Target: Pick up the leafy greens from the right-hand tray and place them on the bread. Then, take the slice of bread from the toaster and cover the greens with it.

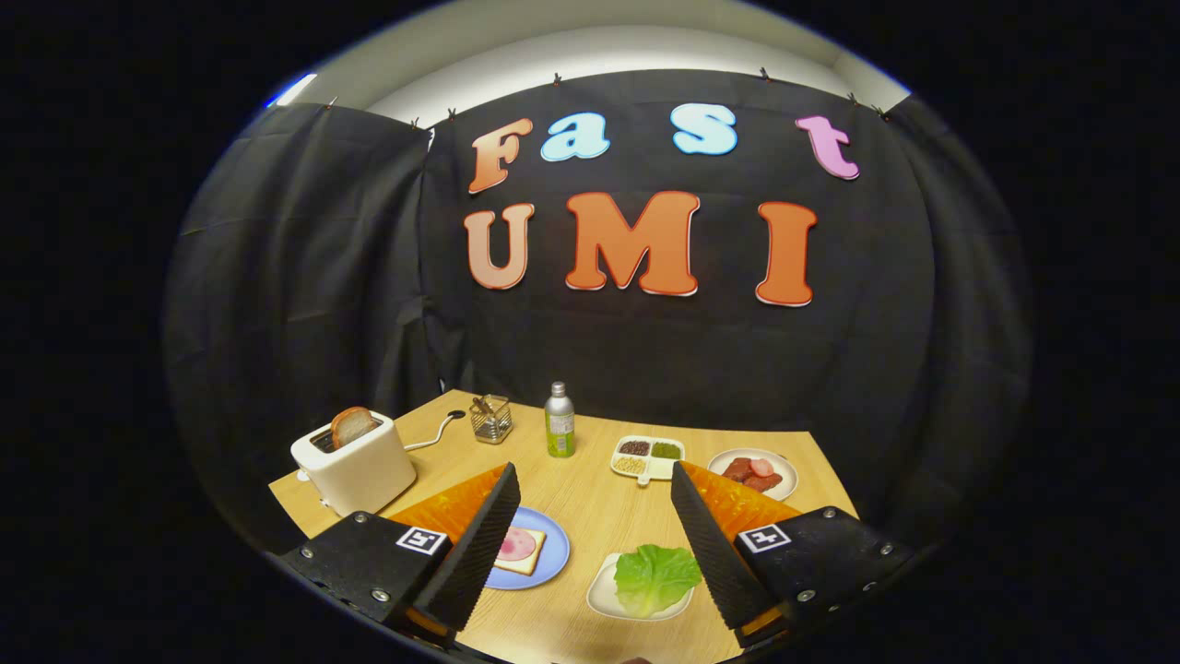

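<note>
the gripper (590,530) hangs above the near edge of the wooden table (590,503), its two fingers spread wide and holding nothing. nearest, between the fingers and close against the right one, the leafy greens (656,576) lie on their small white tray (604,599), untouched as far as can be seen. just inside the left finger sits a blue plate (550,553) with a slice of bread (521,551) on it, topped with something round and pink, perhaps ham; the left finger covers part of the plate. no greens are on that bread yet, so the first half of the task looks not yet begun.

farther off, beyond the left finger, the white toaster (355,470) stands with the second slice of bread (353,426) upright in its slot, so the covering step is also left to do. between the fingers and well beyond them is a divided dish of seeds (649,456), and to its right a plate of red meat (754,473). at the back stand a small bottle (559,420) and a wire basket (491,418), near the black cloth wall.

by my reading the whole job remains: close on the greens, carry them to the blue plate, then fetch the toast.
</note>
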Available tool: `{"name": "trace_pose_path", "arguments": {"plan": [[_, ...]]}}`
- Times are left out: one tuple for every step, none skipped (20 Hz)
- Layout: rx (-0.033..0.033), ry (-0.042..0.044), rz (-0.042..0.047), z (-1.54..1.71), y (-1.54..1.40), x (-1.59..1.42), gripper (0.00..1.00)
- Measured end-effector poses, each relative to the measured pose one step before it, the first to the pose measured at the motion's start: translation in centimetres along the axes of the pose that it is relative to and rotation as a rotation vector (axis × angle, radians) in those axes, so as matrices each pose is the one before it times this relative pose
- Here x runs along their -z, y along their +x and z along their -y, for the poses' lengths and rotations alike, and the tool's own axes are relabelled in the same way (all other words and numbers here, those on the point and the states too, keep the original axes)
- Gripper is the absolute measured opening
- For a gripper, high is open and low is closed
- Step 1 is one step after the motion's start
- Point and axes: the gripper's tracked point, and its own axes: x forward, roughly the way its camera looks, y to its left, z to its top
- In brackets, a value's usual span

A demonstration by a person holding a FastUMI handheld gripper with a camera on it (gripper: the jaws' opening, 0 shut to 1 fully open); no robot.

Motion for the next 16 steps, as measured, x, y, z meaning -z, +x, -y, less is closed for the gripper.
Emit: {"name": "trace_pose_path", "arguments": {"plan": [[-0.00925,0.00084,-0.02964,-0.062,0.417,0.925,0.99],[-0.00315,-0.00129,-0.02691,-0.094,0.416,0.817,0.99],[0.00009,-0.00218,-0.02363,0.055,0.397,0.589,0.99],[0.00348,-0.00290,-0.02229,0.128,0.374,0.663,0.99],[0.00355,-0.00066,-0.02002,0.198,0.420,0.565,0.99],[0.00397,0.00090,-0.01922,0.210,0.406,0.534,0.99],[0.00313,0.00349,-0.01876,0.315,0.411,0.419,0.99],[0.00359,0.00480,-0.02196,0.285,0.503,0.683,0.99],[0.00405,0.00709,-0.02489,0.408,0.477,0.525,0.99],[0.00300,0.01015,-0.02633,0.531,0.450,0.630,0.99],[0.00564,0.01454,-0.02840,0.501,0.543,0.585,0.99],[0.00149,0.01345,-0.03278,0.404,0.562,0.962,0.99],[-0.00527,0.01112,-0.03393,0.282,0.582,0.878,0.99],[-0.00381,0.01017,-0.03299,0.327,0.574,0.800,0.99],[0.00688,0.01116,-0.03100,0.455,0.734,0.746,0.99],[0.01155,0.00893,-0.02961,0.635,0.691,0.807,0.99]]}}
